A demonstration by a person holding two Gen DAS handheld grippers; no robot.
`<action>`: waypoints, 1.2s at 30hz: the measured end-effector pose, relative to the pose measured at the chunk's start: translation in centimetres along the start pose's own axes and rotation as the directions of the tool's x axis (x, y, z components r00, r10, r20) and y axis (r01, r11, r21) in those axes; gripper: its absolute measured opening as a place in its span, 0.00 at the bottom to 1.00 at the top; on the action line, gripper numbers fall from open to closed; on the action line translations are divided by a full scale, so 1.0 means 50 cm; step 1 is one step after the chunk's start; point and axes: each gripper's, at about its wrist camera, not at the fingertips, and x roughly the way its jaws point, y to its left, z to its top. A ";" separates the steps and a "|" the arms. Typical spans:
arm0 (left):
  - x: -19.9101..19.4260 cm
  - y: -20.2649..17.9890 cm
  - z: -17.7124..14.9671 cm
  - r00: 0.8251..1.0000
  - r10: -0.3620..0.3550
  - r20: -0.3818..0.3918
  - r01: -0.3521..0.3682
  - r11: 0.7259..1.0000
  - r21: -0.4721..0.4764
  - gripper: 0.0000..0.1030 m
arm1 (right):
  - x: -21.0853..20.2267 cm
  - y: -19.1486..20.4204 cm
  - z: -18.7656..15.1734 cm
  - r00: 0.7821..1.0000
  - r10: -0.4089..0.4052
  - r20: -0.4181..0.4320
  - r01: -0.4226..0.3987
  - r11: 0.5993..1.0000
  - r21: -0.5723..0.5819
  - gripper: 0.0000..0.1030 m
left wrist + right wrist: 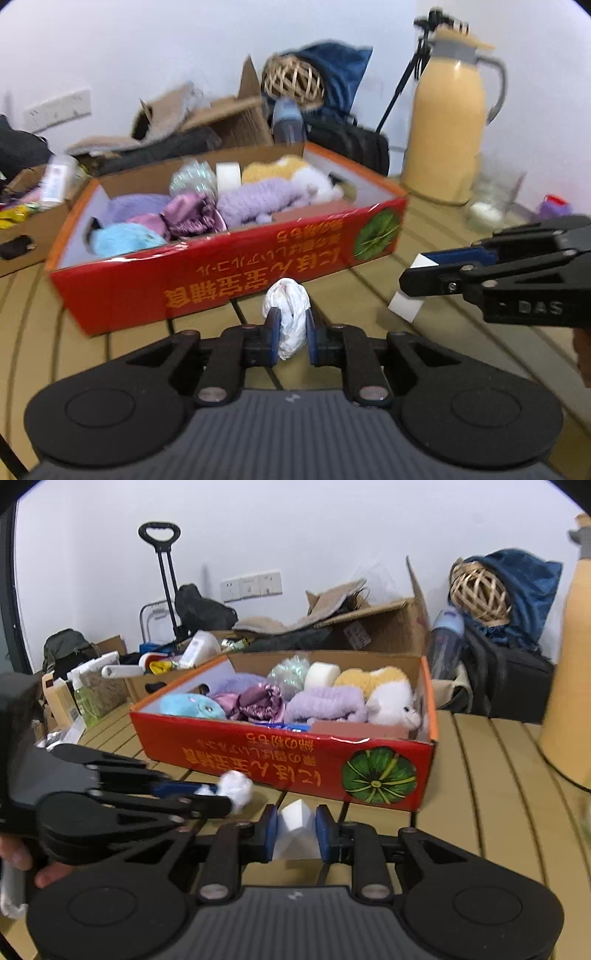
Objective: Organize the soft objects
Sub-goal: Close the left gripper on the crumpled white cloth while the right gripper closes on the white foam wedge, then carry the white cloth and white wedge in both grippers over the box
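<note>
**Both grippers loaded, box rim just ahead**

The left gripper (291,328) has its jaws pinched in on a crumpled white wad (286,315), most of which bulges above and beyond the pads. The right gripper (295,829) is clamped narrow on a white foam block (293,829), held skewed, one corner pointing up between the pads. Both pieces sit in front of the red cardboard box (258,753), which lies just ahead of each gripper and already holds plush toys and cloths.

My worry is the wad: so little of it is between the pads that it could squirm free on the way over, being light and springy. The block, gripped crooked, may twist or pop out if the squeeze slackens. The box's near wall stands between the grippers and the pile, so a low carry would likely catch the rim and shove the box along the slatted table (480,775). The two grippers are close side by side and could bump.

The left view is smeared, so I cannot tell what the wad is made of. The box's print is unreadable, and its floor is hidden.
</note>
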 end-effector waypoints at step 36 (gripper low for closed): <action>-0.367 0.029 -0.004 0.960 0.106 0.258 -0.074 0.989 -0.132 0.16 | -0.325 0.158 0.030 0.967 0.103 0.233 -0.108 0.994 0.005 0.21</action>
